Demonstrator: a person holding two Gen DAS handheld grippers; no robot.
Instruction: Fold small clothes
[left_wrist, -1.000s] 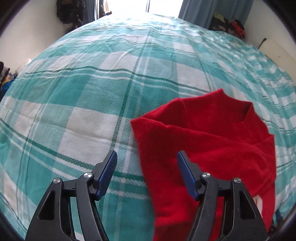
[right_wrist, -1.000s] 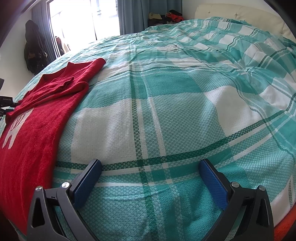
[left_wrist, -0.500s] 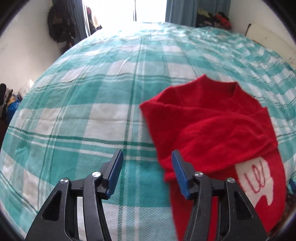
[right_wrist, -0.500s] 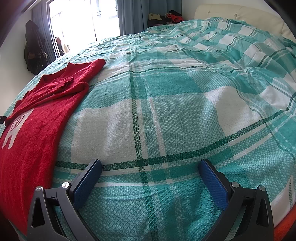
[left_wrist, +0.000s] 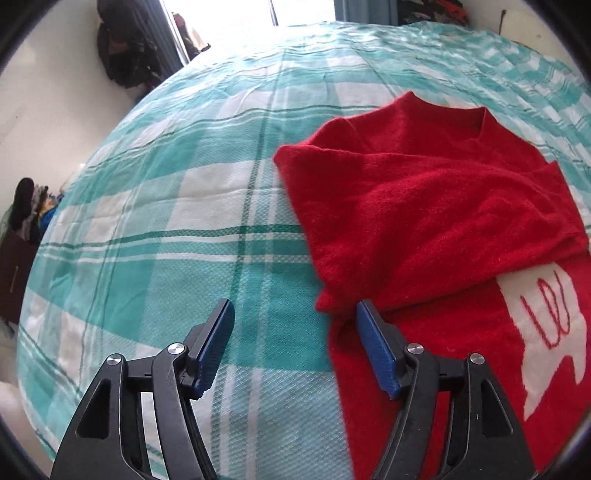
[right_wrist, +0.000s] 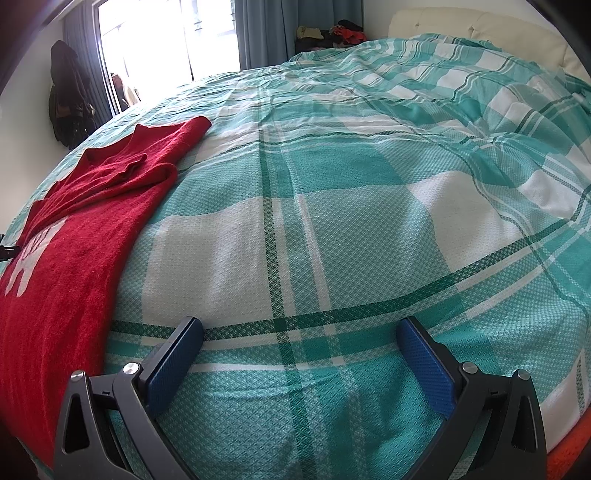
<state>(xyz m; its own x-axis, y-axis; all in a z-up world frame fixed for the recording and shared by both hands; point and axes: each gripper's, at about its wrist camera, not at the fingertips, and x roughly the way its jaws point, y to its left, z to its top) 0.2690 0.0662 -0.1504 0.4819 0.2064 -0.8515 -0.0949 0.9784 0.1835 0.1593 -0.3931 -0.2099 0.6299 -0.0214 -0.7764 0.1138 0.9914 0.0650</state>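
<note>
Red sweater (left_wrist: 436, 206) lies flat on the bed (left_wrist: 155, 206), on its teal-and-white plaid cover. In the right wrist view the sweater (right_wrist: 74, 236) runs along the bed's left side, neckline toward the window end, hem toward the near edge. Both sleeves are folded in across the chest; the left-view sleeve lies diagonally over the body, its cuff end pointing down toward the near edge. A white patch (left_wrist: 546, 328) with red lettering shows on the front below the folded sleeve; the lettering is not readable.

Left gripper (left_wrist: 295, 328): jaws opening, nothing clamped. Its right pad (left_wrist: 376, 354) sits over the sweater's edge just beside the folded cuff; whether it touches the knit, cannot tell. Its left pad (left_wrist: 214, 347) is over bare cover. The sweater's side edge passes up between the two fingers.

Right gripper (right_wrist: 299, 350): fingers spread wide, released, holding nothing. Only plaid cover between them. It hangs near the bed's near edge, to the right of the sweater and apart from it.

Cover is smooth around the sweater, rumpled toward the far right corner by the headboard (right_wrist: 480, 22).
</note>
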